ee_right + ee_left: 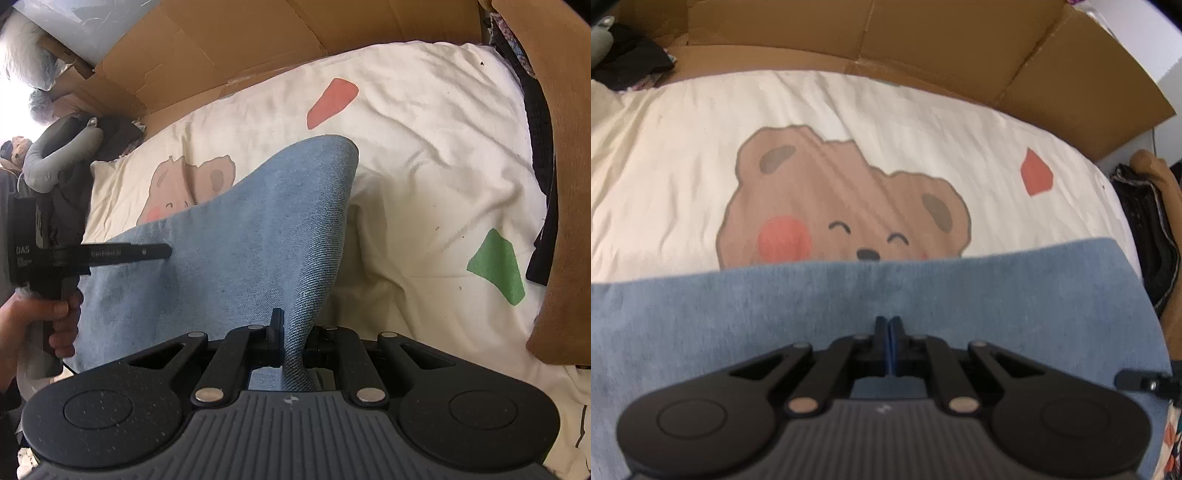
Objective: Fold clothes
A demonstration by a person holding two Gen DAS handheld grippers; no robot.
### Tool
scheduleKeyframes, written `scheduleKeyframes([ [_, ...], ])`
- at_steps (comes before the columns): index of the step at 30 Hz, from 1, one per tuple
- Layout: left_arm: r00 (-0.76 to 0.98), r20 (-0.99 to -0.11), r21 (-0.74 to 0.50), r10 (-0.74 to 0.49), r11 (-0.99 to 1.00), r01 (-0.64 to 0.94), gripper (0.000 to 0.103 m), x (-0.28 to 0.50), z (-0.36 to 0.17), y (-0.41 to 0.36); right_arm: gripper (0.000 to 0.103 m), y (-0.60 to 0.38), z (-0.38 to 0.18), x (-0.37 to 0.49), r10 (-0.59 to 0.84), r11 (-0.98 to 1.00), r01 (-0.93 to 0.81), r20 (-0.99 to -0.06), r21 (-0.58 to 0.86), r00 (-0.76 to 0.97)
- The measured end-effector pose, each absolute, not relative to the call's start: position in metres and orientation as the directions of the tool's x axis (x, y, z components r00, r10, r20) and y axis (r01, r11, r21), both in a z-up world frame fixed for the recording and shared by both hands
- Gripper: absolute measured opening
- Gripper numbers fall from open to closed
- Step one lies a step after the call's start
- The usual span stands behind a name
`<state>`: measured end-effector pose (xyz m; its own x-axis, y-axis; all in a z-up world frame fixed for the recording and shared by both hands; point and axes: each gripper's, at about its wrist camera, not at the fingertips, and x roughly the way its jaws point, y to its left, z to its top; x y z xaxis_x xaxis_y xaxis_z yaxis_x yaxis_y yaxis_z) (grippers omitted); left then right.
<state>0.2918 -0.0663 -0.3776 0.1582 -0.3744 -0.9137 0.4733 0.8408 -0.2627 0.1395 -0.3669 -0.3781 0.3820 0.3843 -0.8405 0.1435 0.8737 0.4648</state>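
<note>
- Left wrist view: left gripper [889, 322] has its fingers [880, 326] clenched together, no gap visible. Blue denim garment [775, 314] lies spread beneath and ahead of them; whether a fold of it is pinched cannot be told here.
- The garment's far edge runs straight across the bedsheet [683, 166], covering the lower part of the bear print [831, 199]. A red patch [1036, 173] shows on the sheet to the right.
- Cardboard [923, 40] stands behind the bed.
- Right wrist view: right gripper [293, 332] is grasping the denim garment [258, 229]; the cloth edge passes between the fingers [276, 326] and rises away from them in a lifted ridge.
- The left gripper [162, 252], held by a hand [33, 317], meets the garment's left side.
- Bedsheet [424, 155] lies below, with a green patch [498, 266] right of the garment.
</note>
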Motion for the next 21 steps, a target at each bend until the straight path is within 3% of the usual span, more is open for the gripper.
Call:
scheduleKeyframes([
  [21, 0.020, -0.901, -0.371, -0.434, 0.793, 0.483, 0.004, 0.207, -0.378, -0.020, 0.006, -0.336, -0.317, 0.147, 0.363, 0.894, 0.111, -0.846, 0.435, 0.391],
])
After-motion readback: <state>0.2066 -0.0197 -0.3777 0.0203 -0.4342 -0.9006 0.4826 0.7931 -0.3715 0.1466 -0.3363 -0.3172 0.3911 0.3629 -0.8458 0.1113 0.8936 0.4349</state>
